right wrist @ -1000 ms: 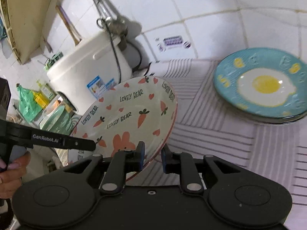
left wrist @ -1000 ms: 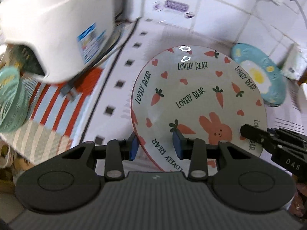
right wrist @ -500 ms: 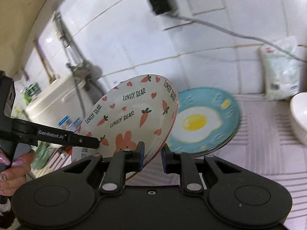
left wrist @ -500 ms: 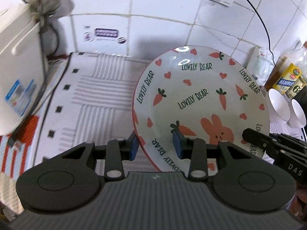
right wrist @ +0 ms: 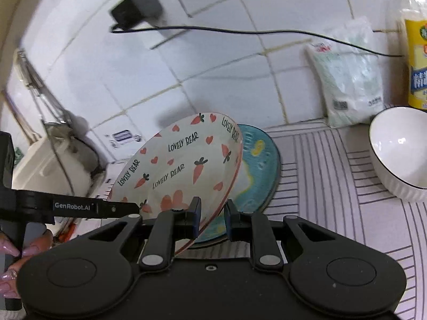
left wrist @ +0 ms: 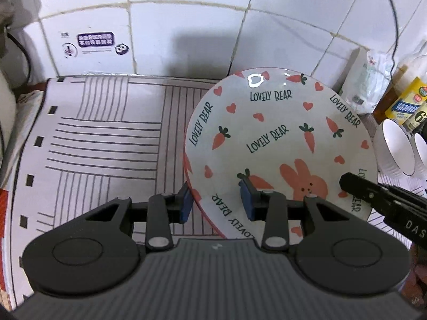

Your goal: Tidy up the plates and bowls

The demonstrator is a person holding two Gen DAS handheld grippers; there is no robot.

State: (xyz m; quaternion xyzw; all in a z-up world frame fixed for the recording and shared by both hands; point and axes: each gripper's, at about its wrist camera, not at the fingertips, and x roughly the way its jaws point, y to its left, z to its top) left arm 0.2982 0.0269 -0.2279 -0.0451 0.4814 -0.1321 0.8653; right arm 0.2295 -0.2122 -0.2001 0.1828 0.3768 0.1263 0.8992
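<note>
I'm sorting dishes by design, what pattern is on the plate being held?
White plate with orange carrots, hearts, a rabbit and "LOVELY BEAR" lettering; clearest in the left wrist view.

Right wrist view: carrot plate (right wrist: 184, 165) is held tilted at frame centre, its lower rim set between the right gripper (right wrist: 212, 220) fingers. Egg plate (right wrist: 260, 170) is seen flat on the mat (right wrist: 333, 200), just behind and right of the carrot plate, partly covered by it. Bowl (right wrist: 400, 152) is placed at right edge, bag (right wrist: 349, 80) behind it against the wall, bottle (right wrist: 416, 61) at upper right. Left gripper (right wrist: 106, 209) is seen at the plate's left rim. Cooker (right wrist: 50, 160) is located at left.

Left wrist view: plate rim (left wrist: 202, 208) is located between the left gripper (left wrist: 214, 202) fingers; two bowls (left wrist: 395, 149) sit at right edge.
</note>
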